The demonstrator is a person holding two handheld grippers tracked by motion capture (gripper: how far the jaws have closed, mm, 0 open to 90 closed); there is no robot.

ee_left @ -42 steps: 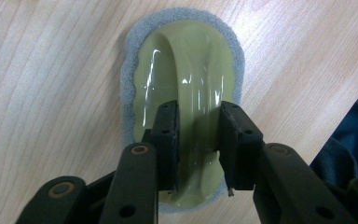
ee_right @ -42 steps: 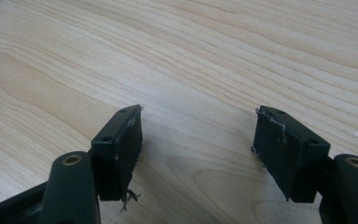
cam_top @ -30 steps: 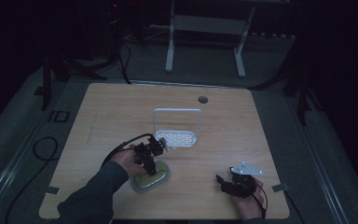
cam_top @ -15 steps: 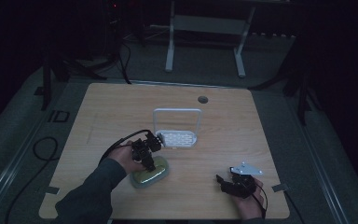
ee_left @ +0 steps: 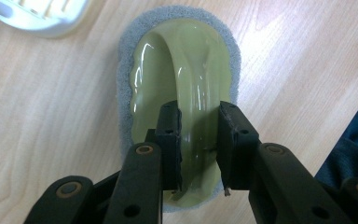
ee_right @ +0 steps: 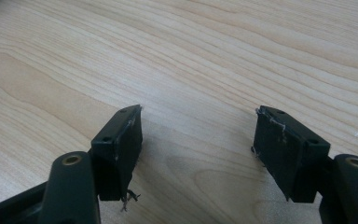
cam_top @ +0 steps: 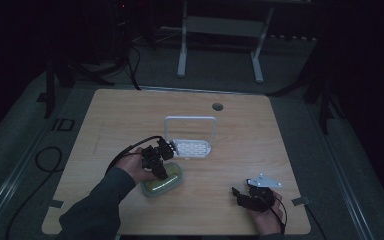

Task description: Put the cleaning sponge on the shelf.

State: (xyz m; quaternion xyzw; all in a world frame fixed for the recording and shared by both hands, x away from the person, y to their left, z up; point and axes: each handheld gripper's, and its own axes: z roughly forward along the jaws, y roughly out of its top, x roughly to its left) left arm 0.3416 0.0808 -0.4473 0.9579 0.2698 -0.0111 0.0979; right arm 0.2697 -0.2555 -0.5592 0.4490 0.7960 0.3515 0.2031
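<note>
Left gripper view: left gripper (ee_left: 198, 116) clamps the scrubber's (ee_left: 177, 70) glossy handle (ee_left: 191, 93), which may slip if lifted; right gripper (ee_right: 198, 126) rests open, empty.

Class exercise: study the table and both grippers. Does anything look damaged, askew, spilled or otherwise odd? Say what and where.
Nothing spilled or askew. The green-handled scrubber lies flat on the table beside the white rack, and the left gripper straddles its handle. One small flaw: frayed threads hang from the pads of the open right gripper, which suggests wear.
</note>
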